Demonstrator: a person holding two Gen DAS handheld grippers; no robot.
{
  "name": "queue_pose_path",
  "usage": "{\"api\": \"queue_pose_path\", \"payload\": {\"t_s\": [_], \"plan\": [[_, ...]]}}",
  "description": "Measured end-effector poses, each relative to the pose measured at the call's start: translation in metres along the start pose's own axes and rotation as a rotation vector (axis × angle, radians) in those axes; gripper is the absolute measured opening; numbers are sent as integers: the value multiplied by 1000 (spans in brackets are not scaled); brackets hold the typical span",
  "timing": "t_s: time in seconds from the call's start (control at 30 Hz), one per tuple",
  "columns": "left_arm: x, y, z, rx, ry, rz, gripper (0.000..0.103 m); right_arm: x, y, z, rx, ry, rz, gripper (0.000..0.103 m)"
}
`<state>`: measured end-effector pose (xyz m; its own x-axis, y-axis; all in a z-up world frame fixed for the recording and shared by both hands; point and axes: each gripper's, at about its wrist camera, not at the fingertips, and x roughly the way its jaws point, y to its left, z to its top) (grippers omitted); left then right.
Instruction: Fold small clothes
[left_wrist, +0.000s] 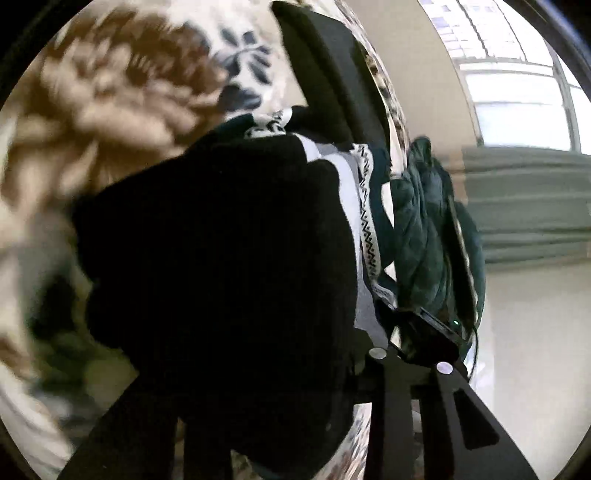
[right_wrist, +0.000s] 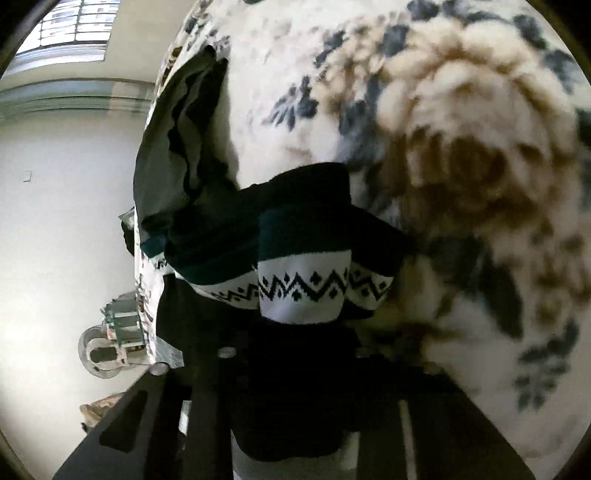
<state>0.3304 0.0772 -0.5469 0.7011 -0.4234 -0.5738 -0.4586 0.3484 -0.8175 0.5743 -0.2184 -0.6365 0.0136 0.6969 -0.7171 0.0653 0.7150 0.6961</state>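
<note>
Biggest thing in both views: floral bedspread (right_wrist: 461, 147), cream with brown and dark blue flowers, heavily motion-blurred. It fills the area ahead of and to the right of the right gripper (right_wrist: 295, 332), and ahead-left of the left gripper (left_wrist: 280, 332).

Next: dark knit garment (right_wrist: 303, 236), black/dark teal with a white band carrying a black zigzag-and-diamond pattern. In the right wrist view it sits directly over the claw's fingers, draped across them, patterned band nearest the camera. Fabric hides the tips, so I cannot tell whether that claw is spread or pinching.

Left wrist view: same garment (left_wrist: 229, 251) bunched right in front of the claw, black mass covering the left finger and most of the gap, white zigzag trim running along its right edge. Right finger's frame is visible at lower right, tips are buried in cloth. Can't tell the claw state here either.

Other gripper (left_wrist: 328, 74) shows in the left view as a black bar beyond the garment, top centre.

Dark green quilted item (left_wrist: 424, 229) just right of the left claw, beyond the right finger.

Second dark cloth (right_wrist: 177, 147), grey-black, ahead-left of the right claw, lying at the bedspread edge.

Background: window (left_wrist: 517, 103), plain wall (right_wrist: 66, 221).
</note>
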Motion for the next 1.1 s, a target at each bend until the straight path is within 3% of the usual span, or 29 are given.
{"api": "queue_pose_path", "payload": {"t_s": [0.13,0.23,0.3,0.33,0.37,0.43,0.5,0.6,0.63,0.67,0.73,0.8,0.83,0.87,0.9,0.97,1.03,1.07,1.1], "plan": [[-27,1,32,64,93,-52,31,-36,4,-49,49,-63,29,18],[-36,-5,62,166,239,-44,34,-57,12,-116,96,-87,11,18],[-32,2,80,237,334,47,46,-66,20,-169,137,-106,6,18],[-31,6,85,264,358,110,57,-66,24,-190,155,-111,-7,21],[-33,12,92,281,377,178,61,-62,28,-207,164,-105,-24,24],[-42,16,95,295,364,220,61,-45,23,-236,196,2,-69,43],[-59,13,96,327,320,264,61,-42,21,-248,197,14,-117,46],[-76,8,87,352,238,284,69,-66,20,-252,164,-27,-187,46],[-70,10,78,360,235,292,76,-79,22,-249,140,-63,-222,46],[-66,17,74,351,234,303,76,-88,24,-245,124,-86,-236,49],[-46,27,59,311,254,294,76,-103,27,-220,68,-139,-255,69],[-33,36,50,277,249,271,76,-95,27,-187,30,-126,-225,84],[-32,36,46,280,216,257,71,-85,27,-170,17,-107,-198,87],[-36,34,45,291,202,244,53,-71,24,-149,-7,-72,-165,87],[-35,29,44,318,197,234,44,-48,21,-125,-38,-10,-132,87],[-36,18,46,360,184,229,32,-8,22,-99,-105,104,-162,87],[-36,10,57,388,191,224,30,21,29,-94,-180,196,-157,80],[-34,7,65,397,195,228,30,23,35,-100,-211,177,-153,45],[-32,5,78,414,204,241,30,24,39,-106,-205,186,-142,28]]}}
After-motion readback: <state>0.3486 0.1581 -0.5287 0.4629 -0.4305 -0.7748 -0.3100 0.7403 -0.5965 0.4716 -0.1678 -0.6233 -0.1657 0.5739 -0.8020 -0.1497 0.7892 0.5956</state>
